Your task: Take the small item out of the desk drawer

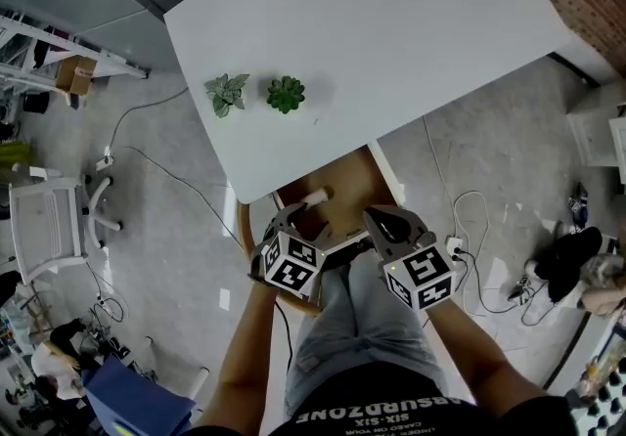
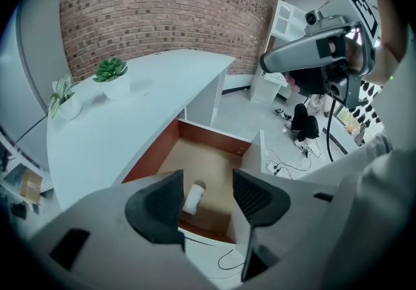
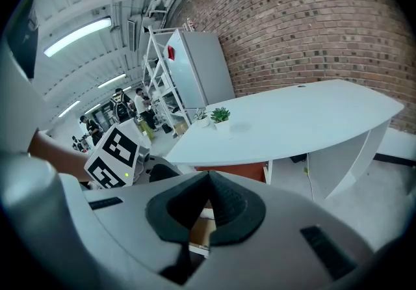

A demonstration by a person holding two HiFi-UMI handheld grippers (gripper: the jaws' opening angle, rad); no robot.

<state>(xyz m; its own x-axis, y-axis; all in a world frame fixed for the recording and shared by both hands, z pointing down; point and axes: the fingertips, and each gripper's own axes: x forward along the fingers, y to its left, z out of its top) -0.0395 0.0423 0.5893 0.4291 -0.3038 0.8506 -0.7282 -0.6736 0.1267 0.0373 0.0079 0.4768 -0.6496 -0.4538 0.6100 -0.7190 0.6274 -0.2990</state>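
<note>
A drawer (image 1: 344,192) with a brown wooden floor stands pulled out from under the white desk (image 1: 381,33). A small white cylinder (image 1: 315,196) lies on its side inside it. In the left gripper view the cylinder (image 2: 193,197) shows between and below the jaws, near the drawer's front edge (image 2: 207,225). My left gripper (image 2: 207,181) is open and hangs above the drawer, apart from the cylinder. It sits over the drawer's near left corner in the head view (image 1: 290,217). My right gripper (image 1: 380,219) hovers at the drawer's near right; its jaws (image 3: 208,207) are shut on nothing.
Two small potted plants (image 1: 227,92) (image 1: 286,94) stand on the desk's left part. A white chair (image 1: 54,224) is on the floor at the left. Cables and a power strip (image 1: 456,248) lie right of the drawer. Dark clutter (image 1: 567,263) sits at far right.
</note>
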